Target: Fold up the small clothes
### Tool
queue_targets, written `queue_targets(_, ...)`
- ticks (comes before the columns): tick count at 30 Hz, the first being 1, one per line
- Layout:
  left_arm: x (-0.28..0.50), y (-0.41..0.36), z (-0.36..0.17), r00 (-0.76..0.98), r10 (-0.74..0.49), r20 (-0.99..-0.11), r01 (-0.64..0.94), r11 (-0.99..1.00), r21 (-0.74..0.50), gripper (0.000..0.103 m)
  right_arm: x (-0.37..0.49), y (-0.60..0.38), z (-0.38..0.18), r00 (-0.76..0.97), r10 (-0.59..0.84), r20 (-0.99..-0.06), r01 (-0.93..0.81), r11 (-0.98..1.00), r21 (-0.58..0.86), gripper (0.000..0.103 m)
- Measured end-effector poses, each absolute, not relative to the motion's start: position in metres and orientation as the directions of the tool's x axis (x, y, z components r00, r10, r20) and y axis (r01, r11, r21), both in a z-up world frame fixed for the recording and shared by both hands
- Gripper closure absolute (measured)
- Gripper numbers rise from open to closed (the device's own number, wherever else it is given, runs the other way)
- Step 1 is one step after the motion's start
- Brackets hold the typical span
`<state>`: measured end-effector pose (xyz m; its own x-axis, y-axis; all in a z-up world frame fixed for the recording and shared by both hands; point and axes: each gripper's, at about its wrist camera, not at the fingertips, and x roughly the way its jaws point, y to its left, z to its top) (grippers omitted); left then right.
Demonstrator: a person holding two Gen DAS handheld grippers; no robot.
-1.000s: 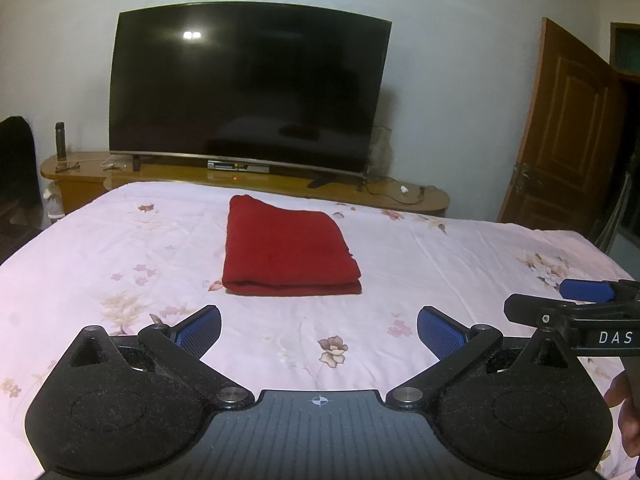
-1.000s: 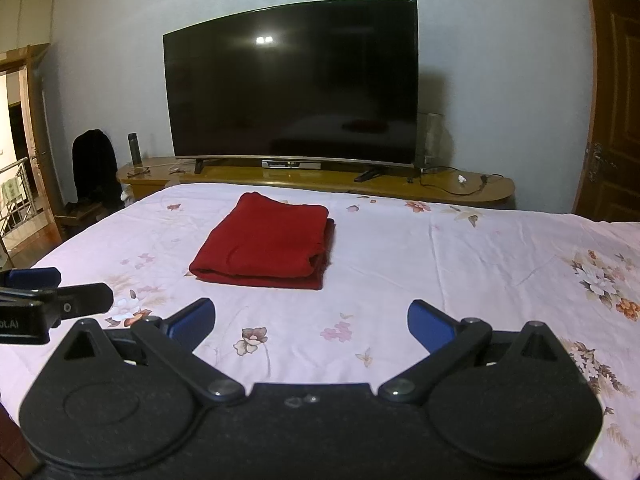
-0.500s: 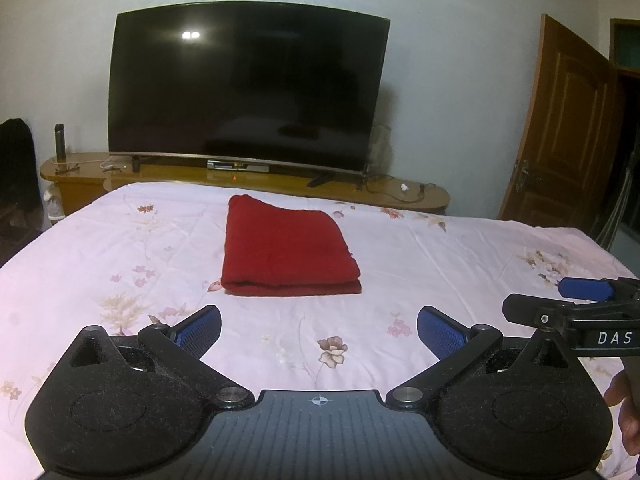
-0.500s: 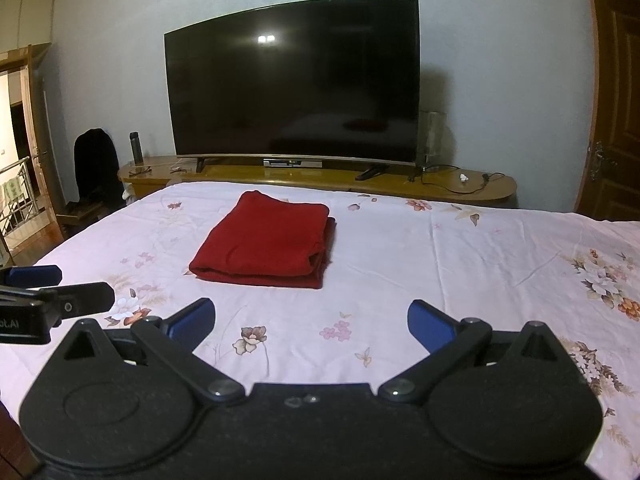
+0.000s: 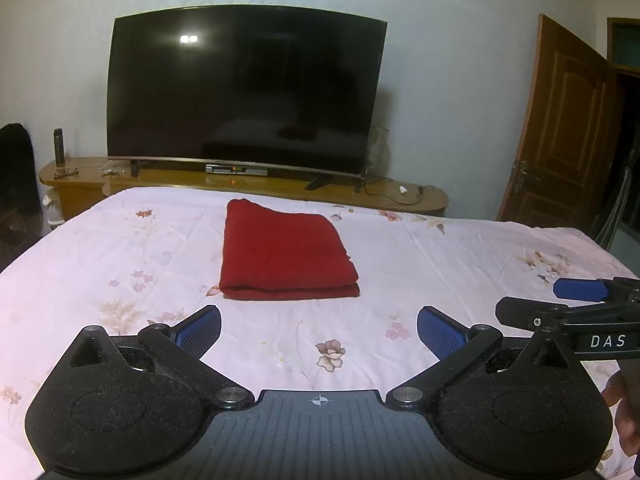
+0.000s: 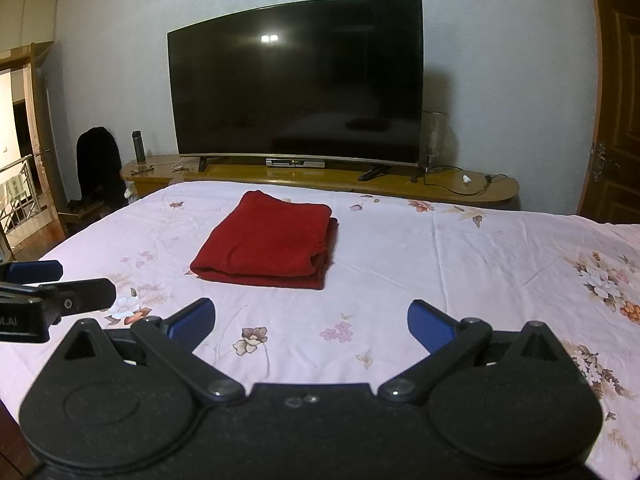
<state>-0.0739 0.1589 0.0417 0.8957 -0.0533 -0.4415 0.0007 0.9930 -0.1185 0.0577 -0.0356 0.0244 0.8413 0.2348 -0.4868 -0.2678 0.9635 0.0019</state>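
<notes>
Nearest the cameras, short of the red garment [image 5: 286,254], both tools hang above the bed [image 5: 460,256] with nothing in them. The left gripper [image 5: 319,326] has its jaws spread wide and empty; the right gripper [image 6: 311,322] is spread as wide, also empty, and shows at the right edge of the left view, beside the left one and well back from the garment. That pulled-back, hands-off pose reads to me as a fold already finished, or a pause before a further one. The garment lies beyond the fingertips, flat on the pink flowered sheet, a compact rectangle with its layered edges at the near and right sides, so it looks folded at least twice. Behind the garment the bed ends at a low wooden cabinet [image 6: 472,192] carrying a large dark television [image 6: 296,84], a bottle [image 6: 138,146] and cables. Right of the garment, far off, stands a brown door [image 5: 560,136]; the wall behind is pale.
</notes>
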Motion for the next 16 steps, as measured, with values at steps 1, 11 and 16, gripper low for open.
queue_targets(1, -0.0739, 0.1588, 0.0421, 0.896, -0.054, -0.441, 0.001, 0.993, -0.12, 0.0, 0.0577, -0.0354, 0.0241, 0.841, 0.235, -0.487, -0.268, 0.963, 0.003, 0.001)
queue_targets(11, -0.075, 0.1608, 0.0426, 0.907, -0.05, -0.418, 0.007, 0.995, -0.104, 0.0, 0.0592, -0.0382, 0.0211, 0.839, 0.235, -0.49, -0.27, 0.963, 0.0, 0.001)
queue_targets(16, -0.077, 0.1617, 0.0423, 0.905, -0.046, -0.422, -0.003, 0.994, -0.114, 0.0, 0.0591, -0.0378, 0.0202, 0.839, 0.235, -0.49, -0.271, 0.963, -0.003, 0.001)
